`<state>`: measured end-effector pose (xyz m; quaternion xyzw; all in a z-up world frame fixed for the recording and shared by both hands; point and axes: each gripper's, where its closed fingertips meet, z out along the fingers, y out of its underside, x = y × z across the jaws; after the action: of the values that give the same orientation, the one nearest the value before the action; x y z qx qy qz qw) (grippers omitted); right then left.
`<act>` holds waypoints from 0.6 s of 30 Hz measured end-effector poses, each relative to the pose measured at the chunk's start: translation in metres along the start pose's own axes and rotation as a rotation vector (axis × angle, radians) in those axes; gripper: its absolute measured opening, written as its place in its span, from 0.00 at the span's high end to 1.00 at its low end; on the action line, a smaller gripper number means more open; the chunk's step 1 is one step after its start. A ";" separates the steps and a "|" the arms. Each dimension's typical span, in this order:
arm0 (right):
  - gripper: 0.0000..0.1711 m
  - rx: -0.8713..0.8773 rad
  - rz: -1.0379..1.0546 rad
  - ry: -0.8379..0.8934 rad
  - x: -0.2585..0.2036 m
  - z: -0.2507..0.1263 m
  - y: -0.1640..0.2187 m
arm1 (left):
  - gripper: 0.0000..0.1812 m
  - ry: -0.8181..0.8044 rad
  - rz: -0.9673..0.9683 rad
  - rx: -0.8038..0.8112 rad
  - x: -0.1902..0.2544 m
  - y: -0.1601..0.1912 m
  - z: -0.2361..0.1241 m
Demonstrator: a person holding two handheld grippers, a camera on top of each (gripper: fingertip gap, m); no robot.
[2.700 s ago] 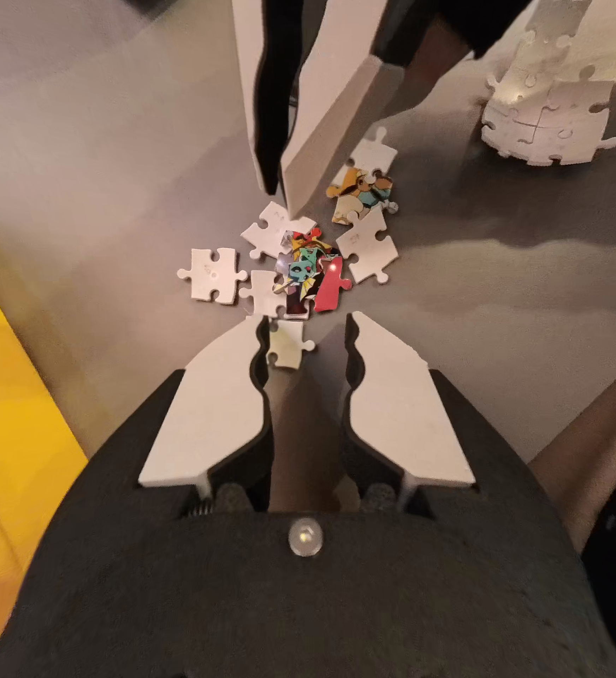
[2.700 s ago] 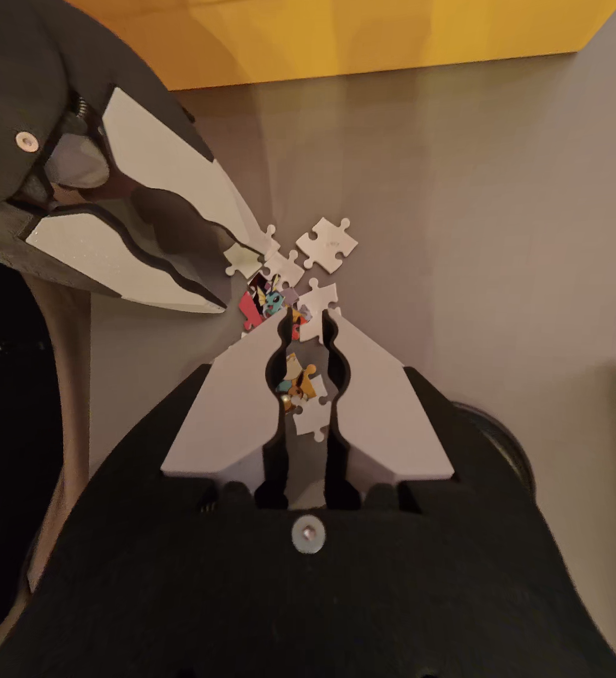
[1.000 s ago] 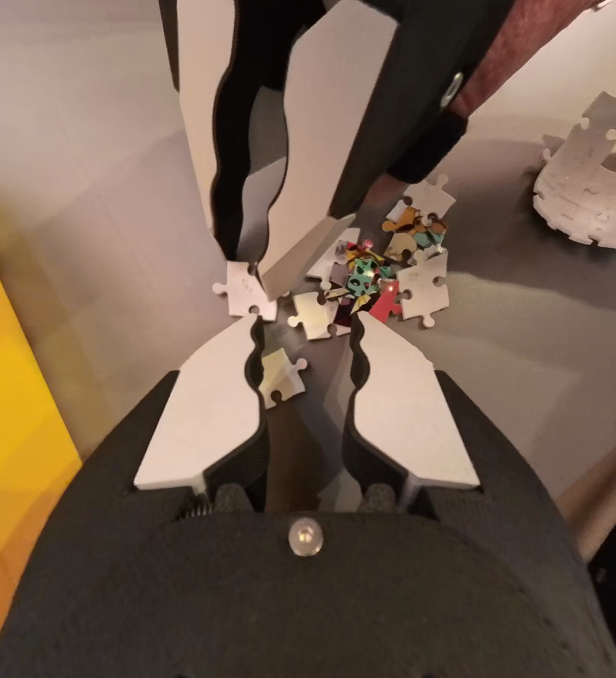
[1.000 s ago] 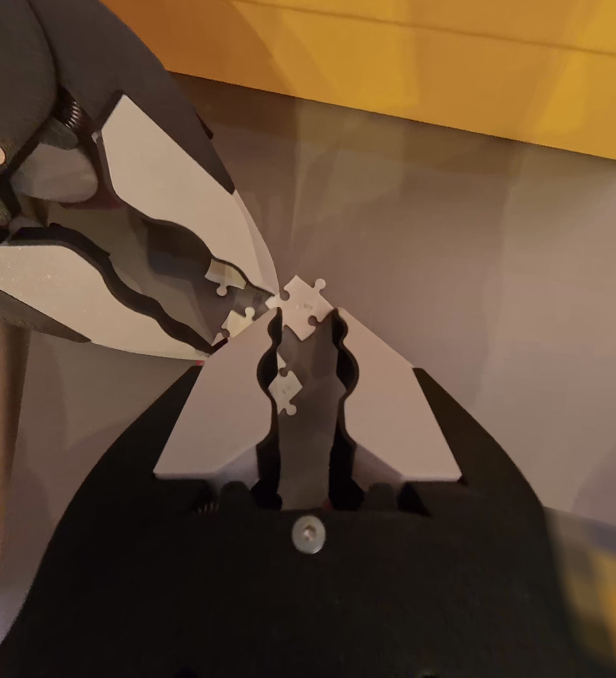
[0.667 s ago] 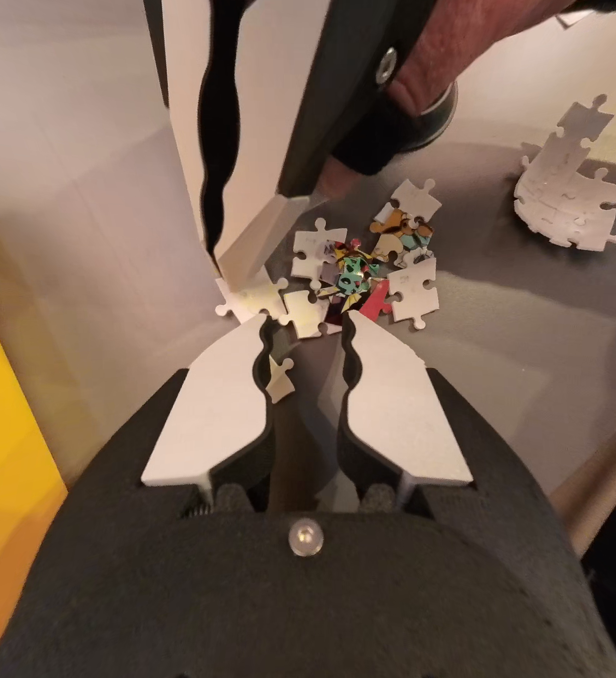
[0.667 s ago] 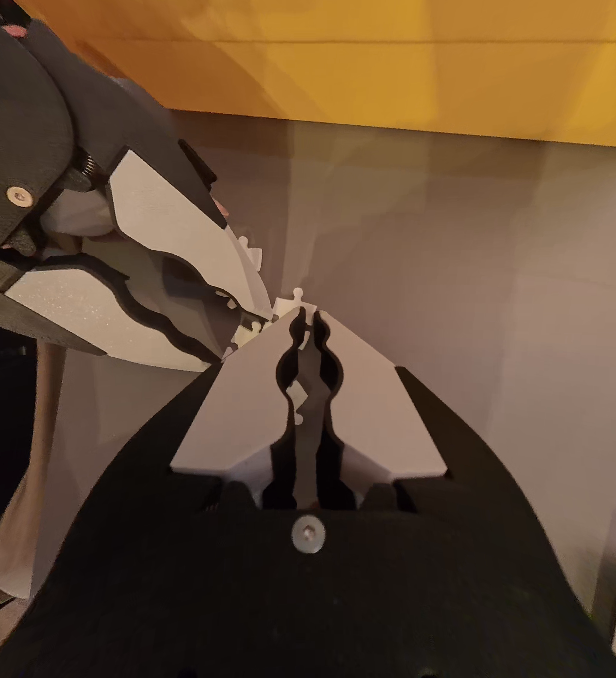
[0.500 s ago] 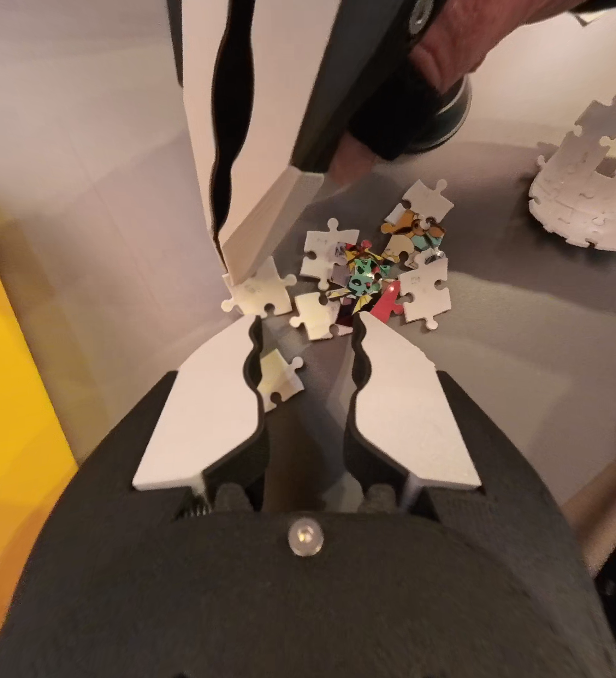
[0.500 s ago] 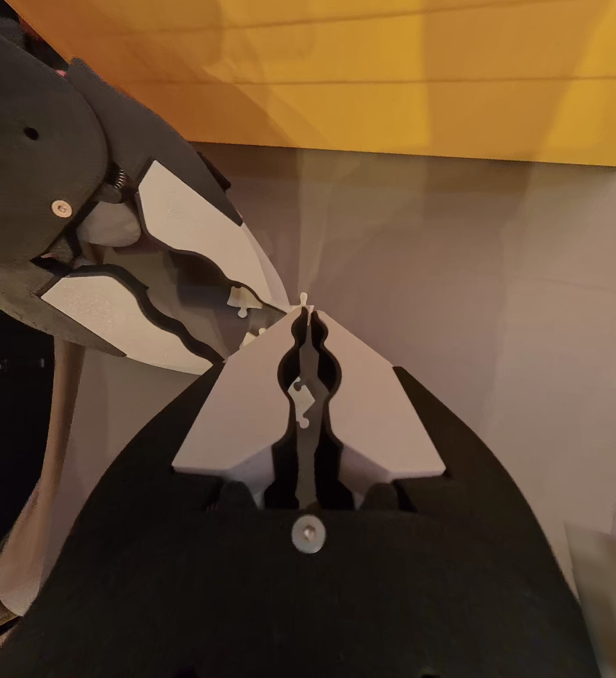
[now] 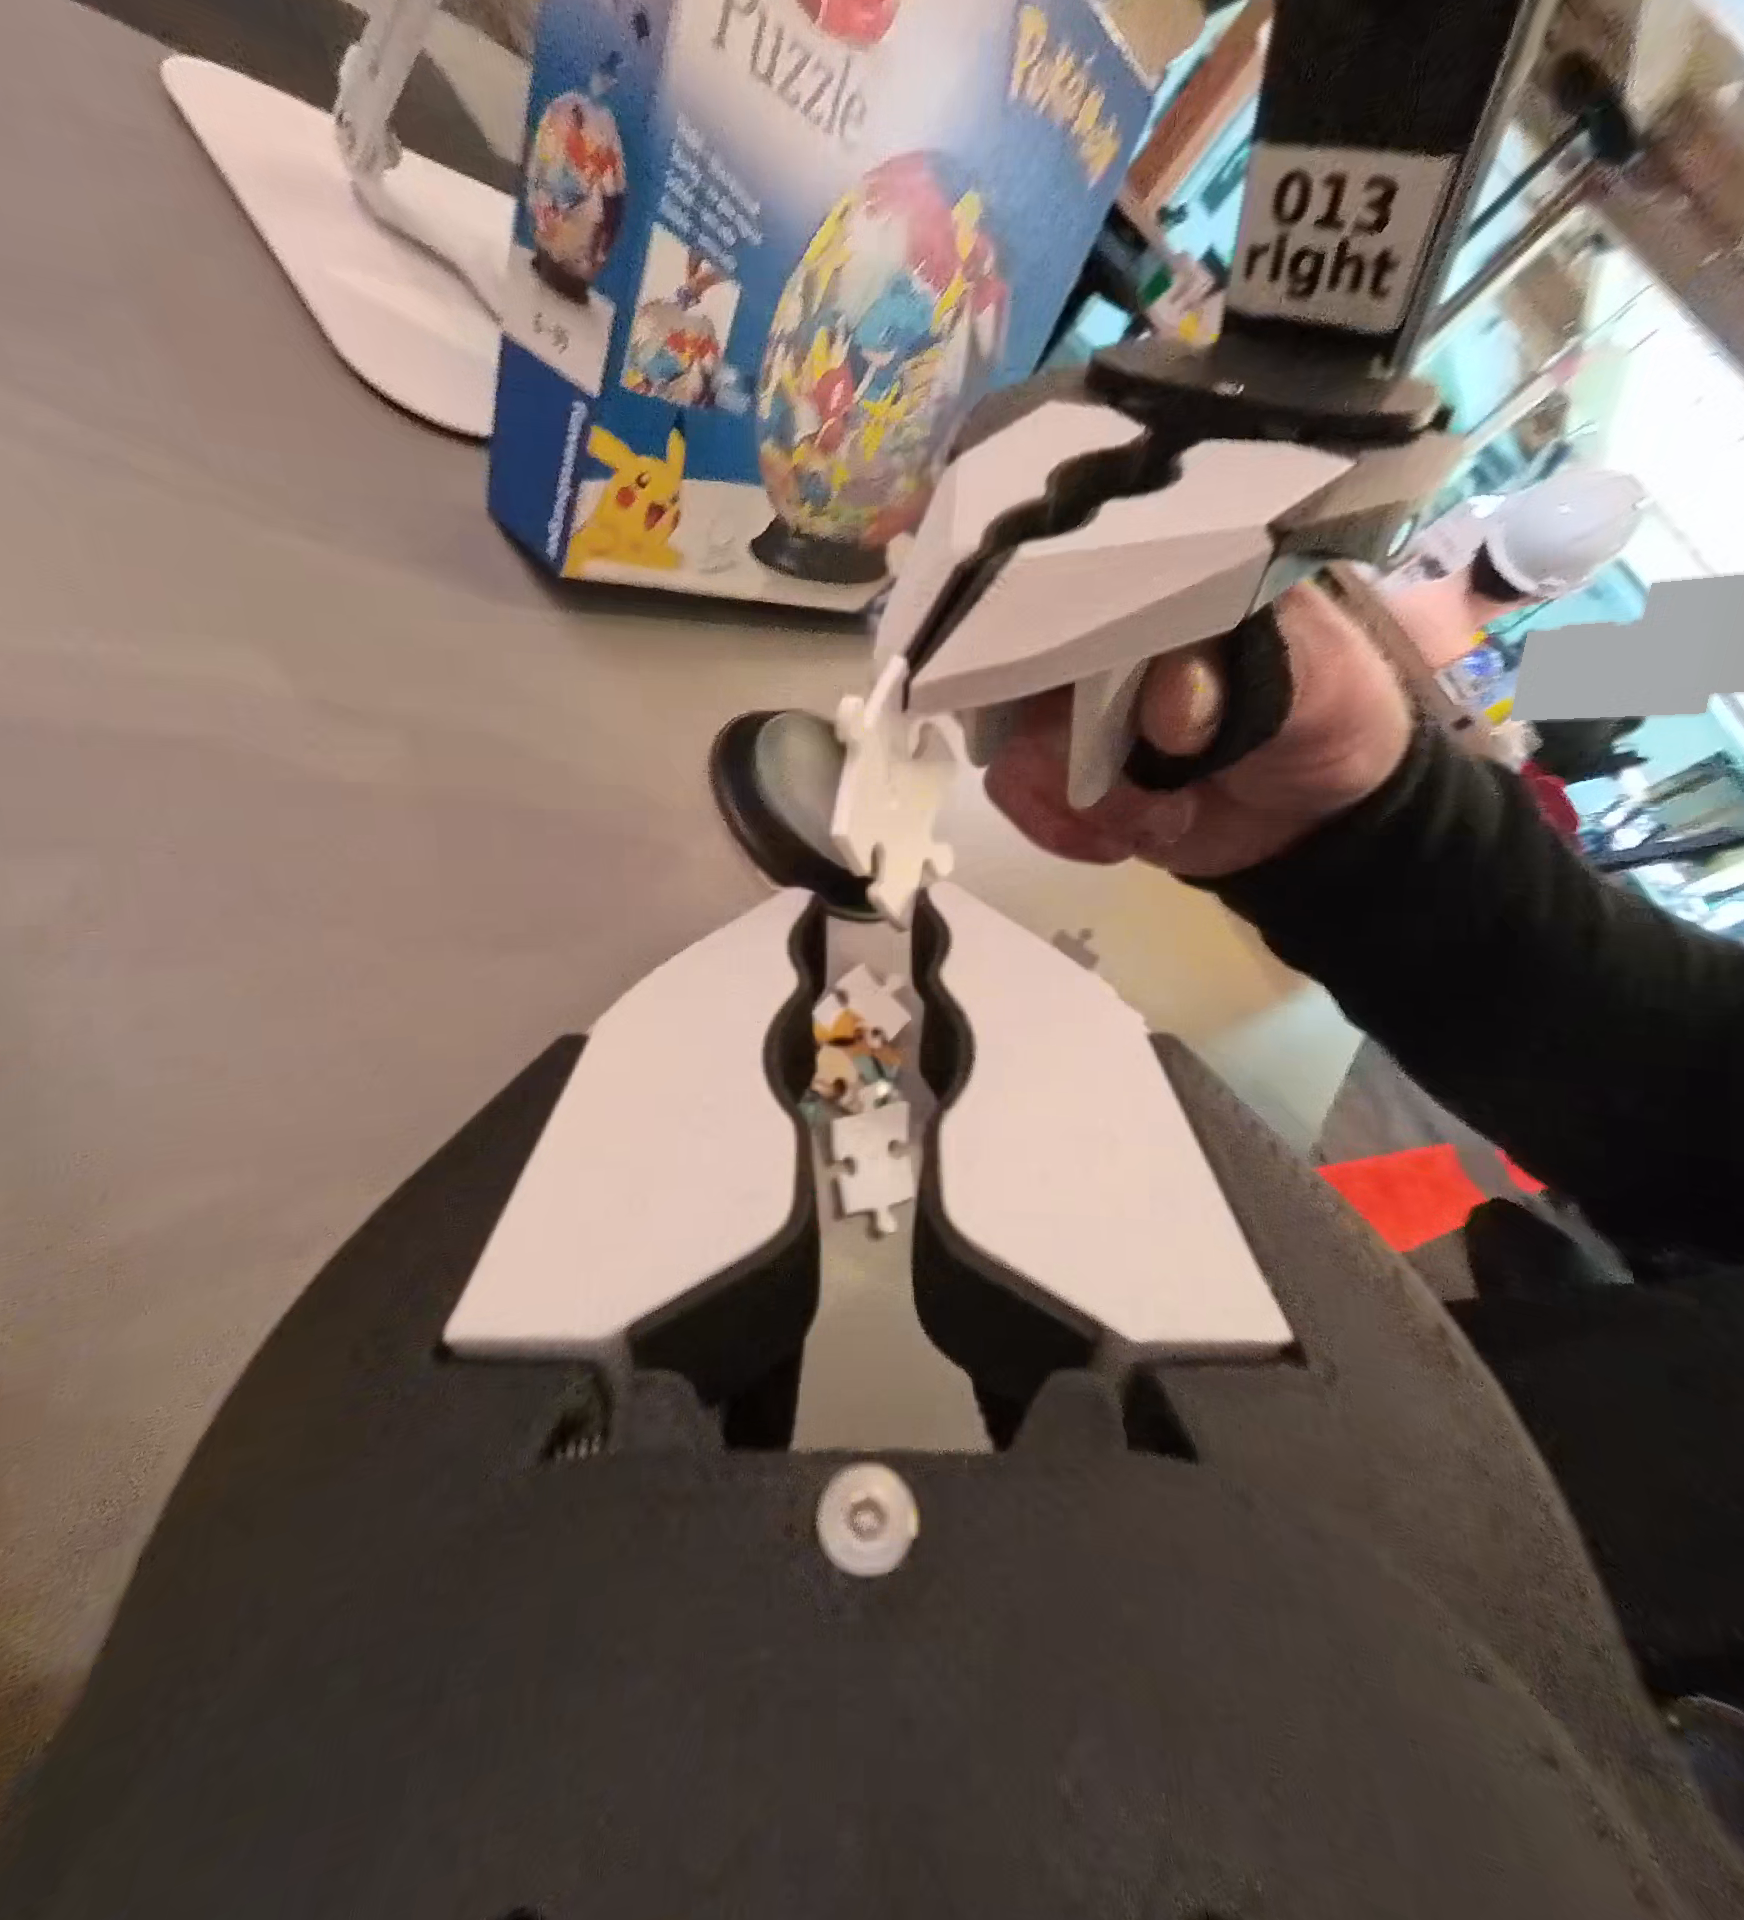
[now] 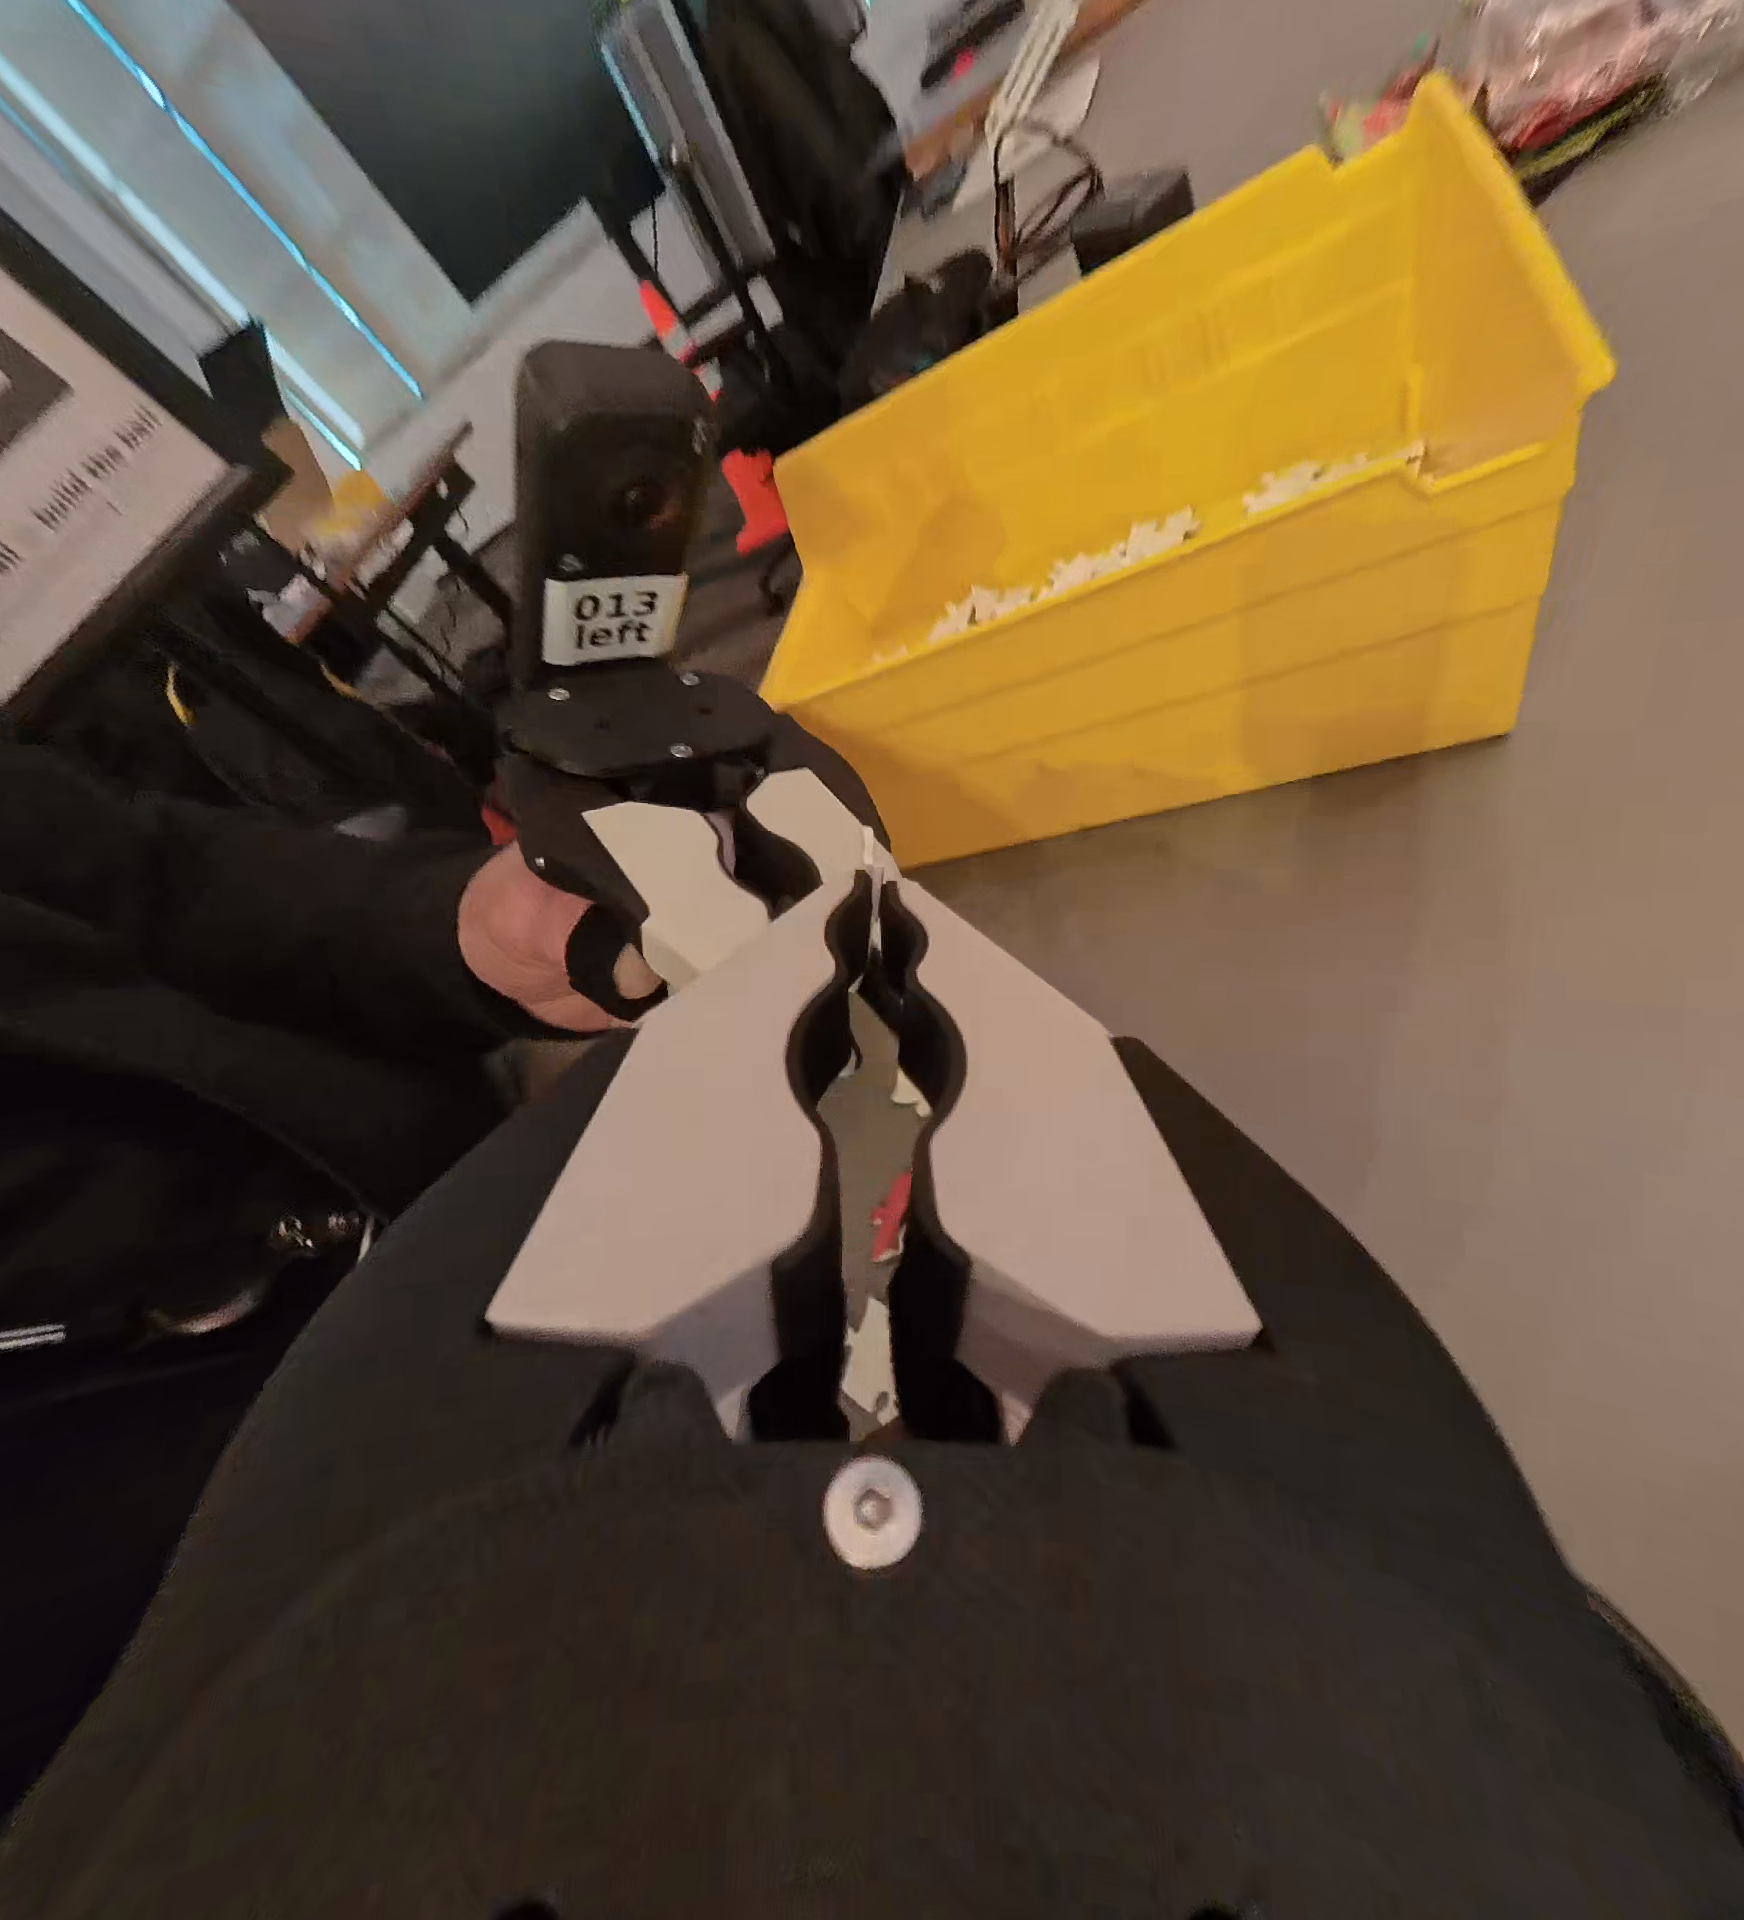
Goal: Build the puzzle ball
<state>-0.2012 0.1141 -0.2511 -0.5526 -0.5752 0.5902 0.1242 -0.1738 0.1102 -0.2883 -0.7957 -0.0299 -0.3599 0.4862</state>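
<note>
My right gripper [image 10: 873,883] is shut on a white puzzle piece [image 9: 889,790], seen edge-on in its own view [image 10: 876,868]. In the left wrist view the right gripper [image 9: 899,675] holds the piece hanging down above the grey table. My left gripper [image 9: 868,914] is open with a narrow gap, and the piece's lower tab sits between its fingertips. It also shows in the right wrist view [image 10: 826,842], just behind the right fingers. Loose coloured pieces [image 9: 852,1049] and a white piece [image 9: 873,1169] lie on the table below.
A blue puzzle box [image 9: 795,291] stands at the back, with a white curved stand [image 9: 359,260] to its left. A black round base [image 9: 780,800] sits behind the held piece. A yellow bin [image 10: 1211,644] with white pieces stands on the table.
My right gripper shut on a white piece from the pile and lifted it off the table. Both grippers rose and tilted up. My left gripper's gap has narrowed around the piece's lower end.
</note>
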 end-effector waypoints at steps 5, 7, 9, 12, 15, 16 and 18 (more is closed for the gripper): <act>1.00 0.120 0.014 0.008 -0.010 -0.020 -0.010 | 1.00 0.179 -0.029 0.053 0.032 -0.014 0.004; 1.00 0.165 0.024 0.004 -0.014 -0.028 -0.012 | 1.00 0.210 -0.036 0.071 0.038 -0.017 0.004; 1.00 0.214 0.036 0.002 -0.017 -0.036 -0.015 | 1.00 0.249 -0.051 0.101 0.043 -0.022 0.002; 1.00 0.279 0.054 0.010 -0.020 -0.046 -0.016 | 1.00 0.309 -0.073 0.137 0.052 -0.029 -0.001; 1.00 0.333 0.068 0.026 -0.024 -0.054 -0.015 | 1.00 0.324 -0.061 0.119 0.061 -0.028 0.005; 1.00 0.354 0.090 0.023 -0.024 -0.058 -0.014 | 1.00 0.336 -0.061 0.117 0.065 -0.028 0.007; 1.00 0.403 0.114 0.032 -0.024 -0.065 -0.012 | 1.00 0.346 -0.060 0.112 0.070 -0.028 0.010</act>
<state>-0.1465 0.1342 -0.2114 -0.5574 -0.4115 0.6906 0.2075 -0.1280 0.1115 -0.2281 -0.6924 0.0104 -0.5033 0.5169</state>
